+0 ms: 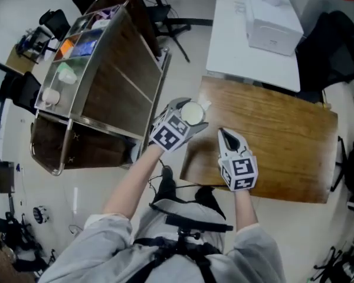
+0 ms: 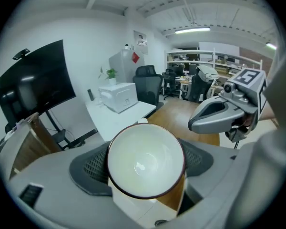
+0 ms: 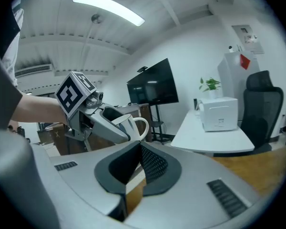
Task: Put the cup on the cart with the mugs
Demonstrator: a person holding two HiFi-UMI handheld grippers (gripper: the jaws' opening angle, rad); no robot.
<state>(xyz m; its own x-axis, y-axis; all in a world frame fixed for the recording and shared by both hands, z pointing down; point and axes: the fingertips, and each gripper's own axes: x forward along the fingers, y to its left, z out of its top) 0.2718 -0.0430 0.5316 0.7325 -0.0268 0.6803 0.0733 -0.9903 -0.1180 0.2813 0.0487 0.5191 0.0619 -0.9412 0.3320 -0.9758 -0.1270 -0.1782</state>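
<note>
My left gripper (image 1: 186, 118) is shut on a white cup (image 1: 193, 112) with a dark rim, held in the air over the near left corner of the wooden table (image 1: 283, 140). The cup's empty bowl (image 2: 145, 159) fills the space between the pads in the left gripper view. Seen from the right gripper view, the cup (image 3: 128, 125) shows its handle. My right gripper (image 1: 225, 136) hovers just right of it, shut with nothing held, pads touching (image 3: 139, 149). The metal cart (image 1: 159, 81) stands to the left, with mugs (image 1: 66, 72) on its top shelf.
A white table (image 1: 236, 34) with a white box (image 1: 274, 25) and a small plant stands behind the wooden one. Black office chairs (image 1: 330, 52) sit at the right. A dark screen (image 2: 33, 87) on a stand is near the cart. Cables and gear lie on the floor at left.
</note>
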